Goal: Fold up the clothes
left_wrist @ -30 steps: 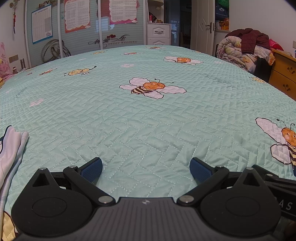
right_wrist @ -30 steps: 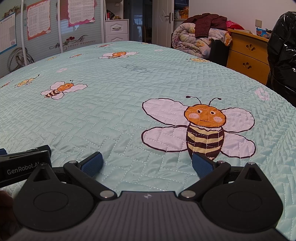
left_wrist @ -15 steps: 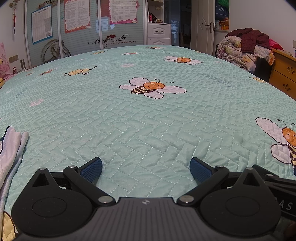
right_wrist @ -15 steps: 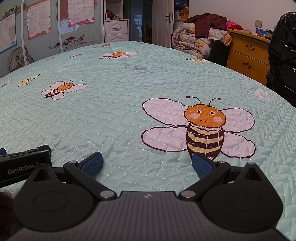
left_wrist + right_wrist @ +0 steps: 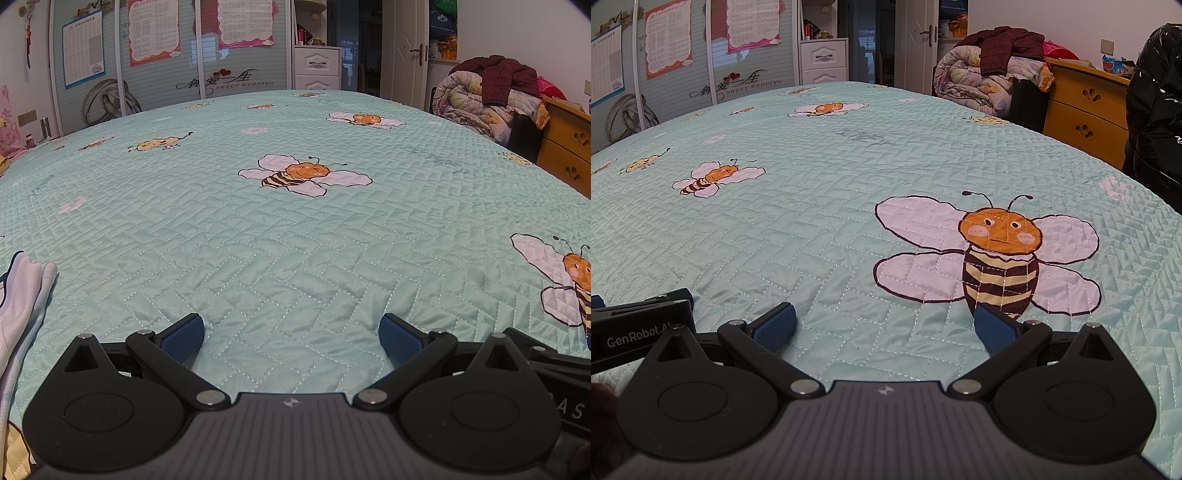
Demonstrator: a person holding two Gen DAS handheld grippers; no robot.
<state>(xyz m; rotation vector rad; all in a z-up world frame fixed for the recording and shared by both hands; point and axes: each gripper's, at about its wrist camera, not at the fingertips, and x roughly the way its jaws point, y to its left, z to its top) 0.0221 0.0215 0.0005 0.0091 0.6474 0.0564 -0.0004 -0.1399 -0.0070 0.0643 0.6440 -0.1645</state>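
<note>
Just hovering low over the bee quilt [image 5: 295, 258] with both claws, left gripper [image 5: 291, 338] and right gripper [image 5: 884, 323], gaping wide and holding nothing, sitting side by side, while leaving the white clothes [image 5: 18, 295] lying off at the left gripper's far left edge.

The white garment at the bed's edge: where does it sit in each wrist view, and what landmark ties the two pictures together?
Left wrist view: the white garment lies at the far left edge, left of the open left claw.
Right wrist view: not in it; the open right claw faces bare quilt.
Shared landmark: the dark red jacket on the bundled bedding, upper right in both.
</note>
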